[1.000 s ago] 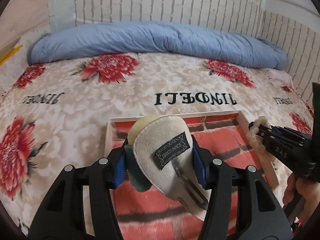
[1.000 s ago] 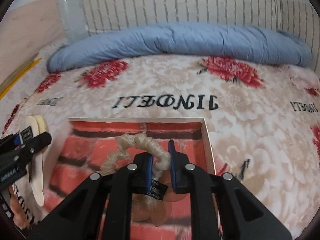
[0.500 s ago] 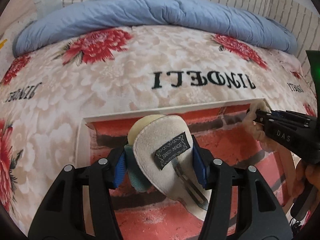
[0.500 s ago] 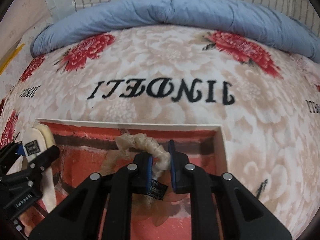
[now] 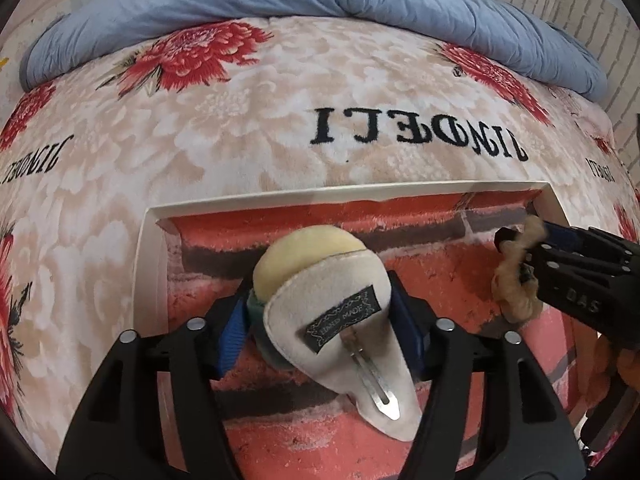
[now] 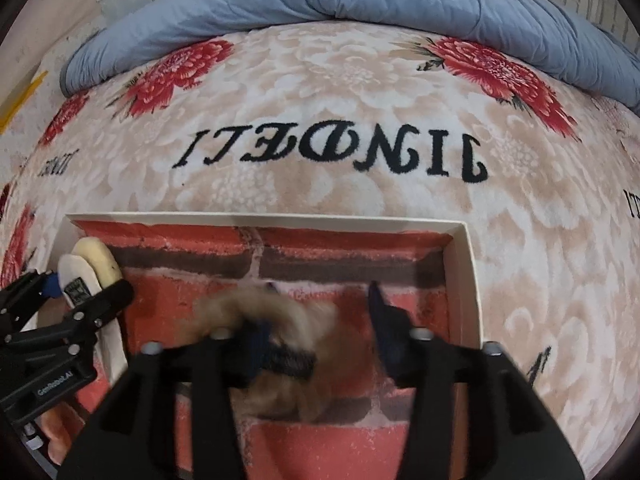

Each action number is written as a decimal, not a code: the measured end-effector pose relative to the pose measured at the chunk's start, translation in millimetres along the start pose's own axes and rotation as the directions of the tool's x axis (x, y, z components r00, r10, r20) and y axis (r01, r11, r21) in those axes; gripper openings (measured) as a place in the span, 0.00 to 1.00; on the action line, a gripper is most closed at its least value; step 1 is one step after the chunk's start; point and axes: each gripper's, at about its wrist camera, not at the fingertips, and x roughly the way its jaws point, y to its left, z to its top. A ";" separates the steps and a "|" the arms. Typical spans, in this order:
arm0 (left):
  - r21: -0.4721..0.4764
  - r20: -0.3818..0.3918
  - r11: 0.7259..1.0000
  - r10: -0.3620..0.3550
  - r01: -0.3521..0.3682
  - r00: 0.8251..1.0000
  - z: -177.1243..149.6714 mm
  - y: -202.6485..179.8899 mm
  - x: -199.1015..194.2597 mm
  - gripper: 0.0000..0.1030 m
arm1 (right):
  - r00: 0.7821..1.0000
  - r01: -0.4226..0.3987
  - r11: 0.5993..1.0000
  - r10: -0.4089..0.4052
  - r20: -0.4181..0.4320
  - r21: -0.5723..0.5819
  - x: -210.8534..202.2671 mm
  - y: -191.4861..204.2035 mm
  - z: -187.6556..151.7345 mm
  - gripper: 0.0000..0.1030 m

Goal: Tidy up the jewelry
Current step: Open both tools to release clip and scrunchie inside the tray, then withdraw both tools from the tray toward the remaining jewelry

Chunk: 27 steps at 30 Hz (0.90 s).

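A: Left gripper (image 5: 320, 316) status?

B: Pointing down into the white tray (image 5: 348, 191) with the brick-print lining; tray is sitting on the flowered bedspread (image 5: 248, 128); jaws have just been opening wider; the cream felt hair clip (image 5: 340, 320) is sitting between the blue pads (image 5: 230, 340), but a gap is showing on the right side, so the pads are not pressing on it any more; clip is lying pale side up, black "HAND MADE" tag and metal clasp facing the camera, a yellowish layer peeking out behind it, a green one at its left edge.

A: Right gripper (image 6: 320, 312)?

B: Also aiming into the tray, near its right wall; jaws have just been opening and are standing clearly apart; the fuzzy tan scrunchie (image 6: 276, 320) is hanging at the left finger, blurred; cannot tell whether it is resting on the tray floor yet; nothing is touching the right finger.

A: Relative positions?

B: Clip is sitting toward the tray's left side, scrunchie toward the right, well apart; a hand (image 5: 628, 364) is showing behind the right gripper; a blue quilt (image 6: 360, 4) is lying rolled along the far edge of the bed.
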 end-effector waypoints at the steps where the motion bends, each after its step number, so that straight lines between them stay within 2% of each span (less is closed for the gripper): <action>1: 0.000 0.000 1.000 0.003 -0.003 1.000 -0.3 -0.1 -3.1 0.66 | 1.000 -0.001 1.000 0.001 -0.001 -0.014 -2.7 0.6 -0.9 0.49; 3: -0.003 0.013 1.000 0.014 -0.014 1.000 -0.5 -0.2 -10.9 0.74 | 1.000 0.005 0.999 -0.005 -0.003 -0.044 -10.1 1.3 -2.8 0.53; 6: -0.004 0.035 1.000 -0.020 0.021 0.999 -2.1 -1.5 -31.2 0.78 | 1.000 -0.004 0.999 0.005 0.028 -0.054 -33.2 -3.9 -4.2 0.58; 8: 0.007 0.056 1.000 -0.021 0.021 0.998 -3.8 -4.1 -45.9 0.87 | 0.998 -0.003 0.999 0.006 0.069 -0.050 -53.8 -11.2 -4.5 0.67; 10: 0.019 0.083 1.000 -0.007 0.006 0.996 -6.1 -7.0 -61.3 0.91 | 0.995 0.012 0.999 -0.007 0.101 -0.043 -75.1 -20.6 -7.2 0.73; 19: 0.009 0.179 0.999 -0.033 0.032 0.983 -25.9 -12.4 -139.3 0.95 | 0.986 0.047 0.999 -0.048 0.160 0.005 -143.7 -55.4 -39.6 0.75; 27: 0.046 0.264 0.999 -0.031 0.020 0.964 -74.7 -31.1 -202.8 0.95 | 0.971 0.043 0.999 -0.049 0.234 0.031 -193.5 -57.6 -91.1 0.75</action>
